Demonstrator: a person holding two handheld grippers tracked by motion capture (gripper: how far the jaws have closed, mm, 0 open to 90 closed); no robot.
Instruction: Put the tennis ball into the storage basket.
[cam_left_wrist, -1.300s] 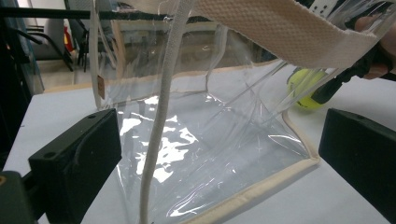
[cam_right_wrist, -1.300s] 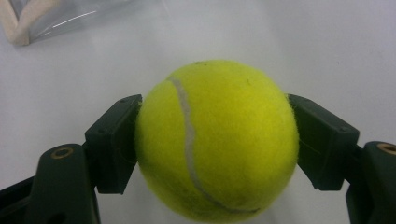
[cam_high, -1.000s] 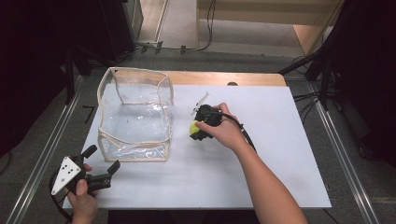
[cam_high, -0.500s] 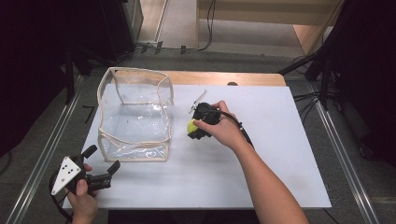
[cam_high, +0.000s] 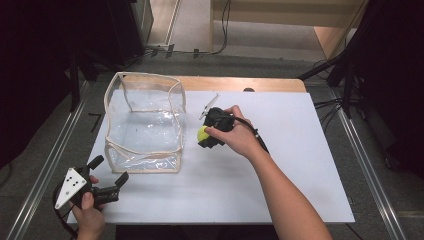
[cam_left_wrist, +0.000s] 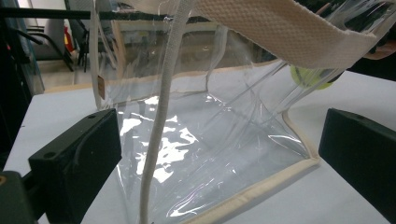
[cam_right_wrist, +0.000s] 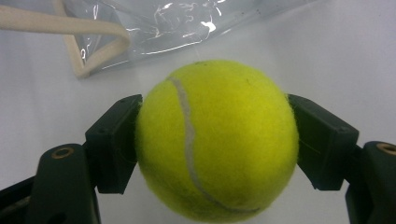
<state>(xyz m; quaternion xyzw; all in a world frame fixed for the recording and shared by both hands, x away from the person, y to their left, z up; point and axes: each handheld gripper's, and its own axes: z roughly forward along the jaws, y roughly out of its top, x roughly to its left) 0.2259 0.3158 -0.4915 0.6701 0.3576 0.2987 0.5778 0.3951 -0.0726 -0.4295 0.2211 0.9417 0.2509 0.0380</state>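
Gripping a tennis ball, the right gripper hangs beside the clear bag's edge — left gripper jaws wide.

room: dark | floor: grey | table: white top, wooden far edge | cables: right

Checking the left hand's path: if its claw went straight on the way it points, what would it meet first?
Probably the clear plastic bag: the open left claw points at its near wall and cream-trimmed bottom edge, nothing between. Depth is uncertain.
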